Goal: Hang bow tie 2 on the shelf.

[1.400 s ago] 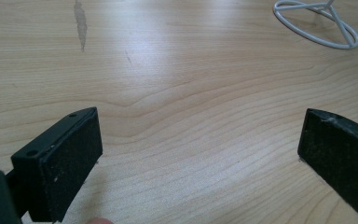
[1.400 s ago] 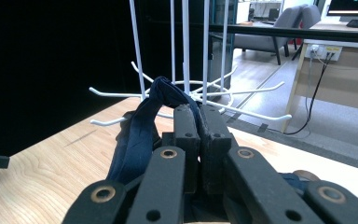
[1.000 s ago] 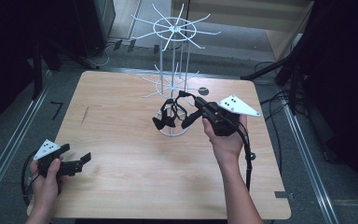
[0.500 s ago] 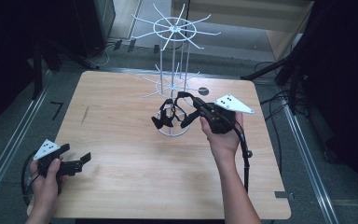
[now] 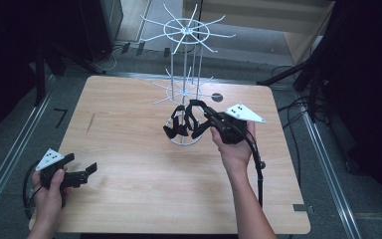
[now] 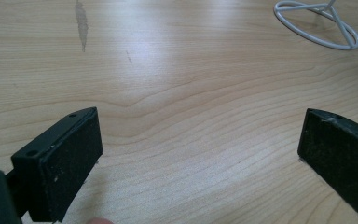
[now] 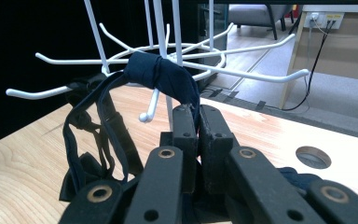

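A white wire rack with radiating hook arms stands at the table's far middle. My right gripper is at its lower tier, shut on a dark navy strap-and-bow piece of fabric. In the right gripper view the jaws pinch the fabric just below its knot, which lies against a hook arm; its loops and bow hang to the left. More dark fabric hangs inside the rack above the base ring. My left gripper rests open near the front left corner, nothing between its jaws.
The rack's base ring lies on the light wooden table. A round hole sits in the table behind the rack. Metal rails and cables run along the floor beside the table.
My right gripper has sunk a little with the fabric, closer to the rack's lower arms. The left gripper has stayed put.
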`<state>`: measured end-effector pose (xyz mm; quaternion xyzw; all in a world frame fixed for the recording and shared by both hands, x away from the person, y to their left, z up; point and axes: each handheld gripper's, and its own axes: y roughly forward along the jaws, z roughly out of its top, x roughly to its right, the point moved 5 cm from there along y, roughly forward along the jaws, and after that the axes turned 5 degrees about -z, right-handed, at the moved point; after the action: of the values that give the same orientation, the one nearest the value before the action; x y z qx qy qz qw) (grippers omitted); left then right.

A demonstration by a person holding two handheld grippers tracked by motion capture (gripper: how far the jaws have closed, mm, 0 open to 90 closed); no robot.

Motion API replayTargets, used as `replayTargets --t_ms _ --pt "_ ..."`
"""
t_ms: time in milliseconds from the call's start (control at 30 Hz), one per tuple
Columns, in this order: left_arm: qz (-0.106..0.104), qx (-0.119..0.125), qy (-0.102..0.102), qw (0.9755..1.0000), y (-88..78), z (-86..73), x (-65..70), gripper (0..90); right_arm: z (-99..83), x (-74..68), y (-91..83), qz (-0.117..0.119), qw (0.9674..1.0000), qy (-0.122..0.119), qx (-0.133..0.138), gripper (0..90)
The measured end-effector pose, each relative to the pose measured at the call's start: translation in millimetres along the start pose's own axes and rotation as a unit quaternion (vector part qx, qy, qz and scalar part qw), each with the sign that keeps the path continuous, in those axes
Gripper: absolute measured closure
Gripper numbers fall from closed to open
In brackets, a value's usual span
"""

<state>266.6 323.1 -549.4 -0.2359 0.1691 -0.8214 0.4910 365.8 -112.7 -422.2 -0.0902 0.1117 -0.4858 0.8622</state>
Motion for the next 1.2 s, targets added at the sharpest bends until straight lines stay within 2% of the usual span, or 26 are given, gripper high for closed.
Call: replayTargets --t_ms 200,433,533,633,733,1133,1200 --pt "0.0 0.001 0.0 1.0 0.0 0.1 -0.3 0.2 -8.3 0.8 2.9 -0.004 1.0 0.0 -0.003 82.9" --pt "0.0 -0.001 0.001 1.0 0.0 0.1 -0.7 0.1 -13.4 1.5 0.4 0.003 1.0 -0.001 -0.006 76.7" --pt "0.0 -0.001 0.002 1.0 -0.1 0.1 -0.8 0.2 -14.5 1.1 -1.7 0.004 1.0 -0.004 -0.006 70.6" --pt "0.0 -0.001 0.001 1.0 -0.1 0.0 -0.4 0.2 -16.7 2.7 -4.2 -0.01 0.9998 -0.013 -0.005 60.6" --pt "0.0 -0.001 0.001 1.0 -0.1 -0.1 -0.2 0.2 -19.5 5.3 -7.4 -0.015 0.9998 -0.014 -0.006 52.4" --pt "0.0 -0.001 0.001 1.0 0.0 0.0 0.0 0.2 -36.4 17.4 -21.7 -0.012 0.9998 -0.007 -0.011 39.6" --pt "0.0 -0.001 0.001 1.0 0.0 0.0 0.0 0.1 -39.7 20.2 -24.3 -0.012 0.9999 -0.004 -0.01 34.3"
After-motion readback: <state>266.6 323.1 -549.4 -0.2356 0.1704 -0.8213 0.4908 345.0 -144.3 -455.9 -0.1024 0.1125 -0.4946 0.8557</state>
